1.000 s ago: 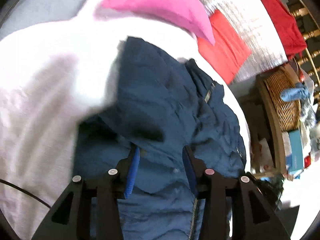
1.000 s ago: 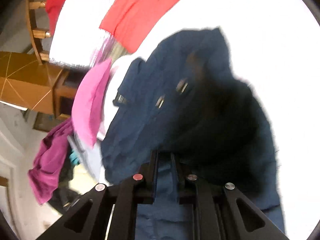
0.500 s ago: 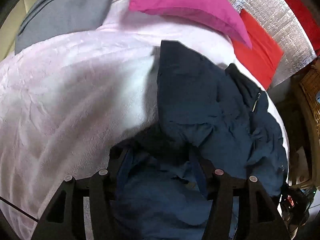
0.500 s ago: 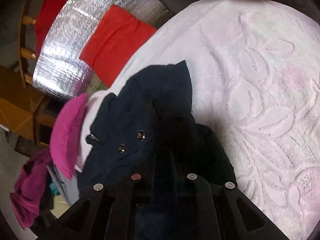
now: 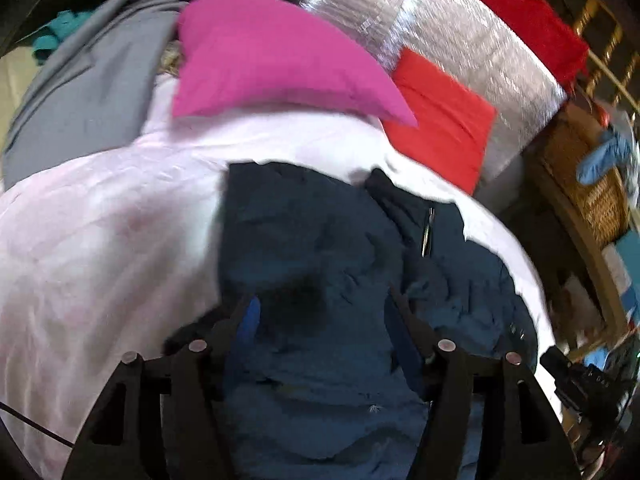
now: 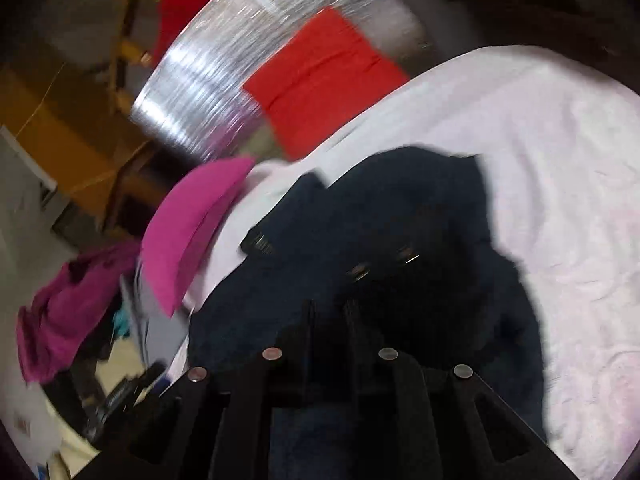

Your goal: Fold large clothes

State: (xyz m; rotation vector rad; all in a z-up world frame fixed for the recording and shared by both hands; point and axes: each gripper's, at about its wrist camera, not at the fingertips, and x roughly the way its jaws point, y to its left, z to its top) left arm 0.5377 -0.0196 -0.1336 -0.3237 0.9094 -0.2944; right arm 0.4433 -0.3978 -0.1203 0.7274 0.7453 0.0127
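Moved: left hand-held gripper (image 5: 322,312) had just spread its jaws, released, above the navy jacket (image 5: 312,248).
Right hand-held gripper (image 6: 328,308): clenched on jacket cloth, lower centre.

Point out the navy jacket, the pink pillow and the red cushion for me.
navy jacket (image 5: 320,240), left wrist view, on its spread upper panel.
pink pillow (image 5: 272,60), left wrist view, on its broad face.
red cushion (image 6: 320,80), right wrist view, on its middle.

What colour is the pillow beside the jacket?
Bright pink pillow; the left wrist view shows it best.
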